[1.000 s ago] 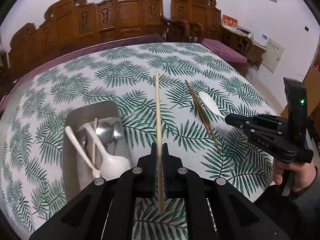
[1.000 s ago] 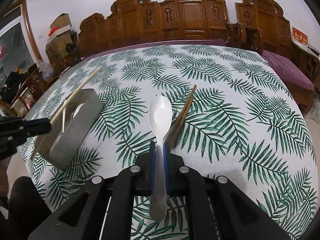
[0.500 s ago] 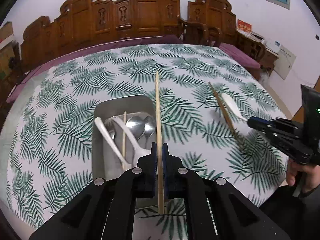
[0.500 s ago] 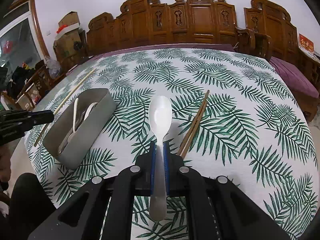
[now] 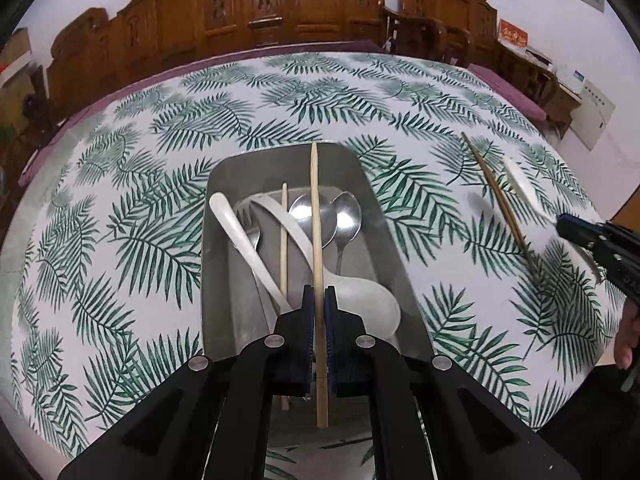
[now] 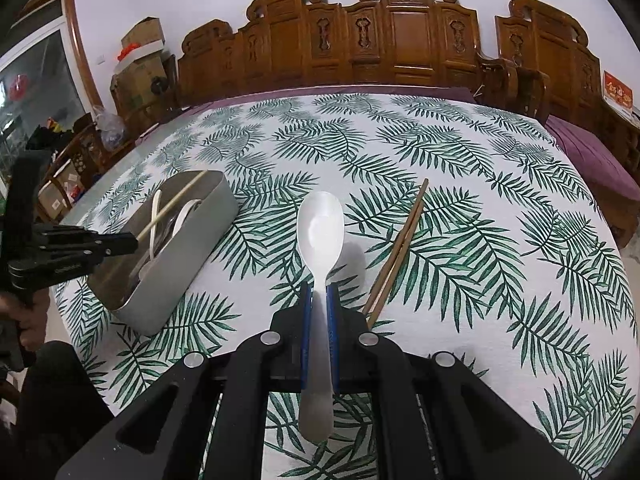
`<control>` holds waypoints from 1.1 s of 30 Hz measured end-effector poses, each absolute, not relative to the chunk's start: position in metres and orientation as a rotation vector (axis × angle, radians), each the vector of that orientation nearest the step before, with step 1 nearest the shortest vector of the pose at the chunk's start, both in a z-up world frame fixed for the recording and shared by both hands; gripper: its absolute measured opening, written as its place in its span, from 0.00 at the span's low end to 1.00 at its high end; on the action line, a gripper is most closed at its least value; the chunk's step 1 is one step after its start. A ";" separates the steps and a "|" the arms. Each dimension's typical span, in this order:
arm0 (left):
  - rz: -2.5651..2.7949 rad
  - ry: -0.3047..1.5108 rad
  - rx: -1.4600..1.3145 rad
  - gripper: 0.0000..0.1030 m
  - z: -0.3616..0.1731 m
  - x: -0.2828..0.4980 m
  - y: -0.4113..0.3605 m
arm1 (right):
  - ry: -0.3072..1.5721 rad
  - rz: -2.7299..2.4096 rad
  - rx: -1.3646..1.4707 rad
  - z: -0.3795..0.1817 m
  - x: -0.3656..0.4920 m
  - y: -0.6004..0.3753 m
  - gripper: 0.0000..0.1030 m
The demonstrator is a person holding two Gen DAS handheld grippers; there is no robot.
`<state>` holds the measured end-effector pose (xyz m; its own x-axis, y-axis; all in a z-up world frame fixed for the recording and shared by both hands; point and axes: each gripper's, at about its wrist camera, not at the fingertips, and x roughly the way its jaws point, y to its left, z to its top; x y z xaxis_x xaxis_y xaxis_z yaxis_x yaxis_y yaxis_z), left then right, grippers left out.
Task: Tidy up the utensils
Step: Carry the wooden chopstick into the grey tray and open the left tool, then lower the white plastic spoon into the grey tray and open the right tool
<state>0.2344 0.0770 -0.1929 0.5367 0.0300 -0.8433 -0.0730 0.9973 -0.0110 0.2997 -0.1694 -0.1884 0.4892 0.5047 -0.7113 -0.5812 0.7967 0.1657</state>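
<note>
My left gripper is shut on a pale wooden chopstick and holds it lengthwise above the metal tray. The tray holds white spoons, metal spoons, a fork and another chopstick. My right gripper is shut on a white spoon, held above the leaf-print tablecloth, to the right of the tray. A pair of brown chopsticks lies on the cloth just right of the spoon. The left gripper also shows in the right wrist view, and the right gripper in the left wrist view.
The round table carries a green leaf-print cloth. Carved wooden chairs stand behind it. Cardboard boxes sit at the far left. The table edge runs close by my right gripper's side.
My left gripper has moved left with the chopstick, from beside the tray to over it. My right gripper has risen a little with the white spoon.
</note>
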 end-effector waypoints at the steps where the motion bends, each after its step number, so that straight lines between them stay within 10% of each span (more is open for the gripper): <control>1: 0.063 1.007 -0.048 0.04 -0.195 0.236 0.078 | 0.828 0.662 -0.103 -0.188 0.299 -0.169 0.09; 27: 0.077 0.903 -0.114 0.29 -0.148 0.196 0.098 | 0.805 0.698 -0.141 -0.154 0.284 -0.124 0.09; 33: 0.092 0.863 -0.114 0.58 -0.133 0.183 0.106 | 0.792 0.746 -0.156 -0.144 0.275 -0.094 0.09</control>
<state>0.1826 0.1062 -0.1334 0.6469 0.0351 -0.7618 -0.1271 0.9899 -0.0622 0.2751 -0.0939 -0.1436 0.4650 0.5490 -0.6946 -0.6608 0.7373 0.1405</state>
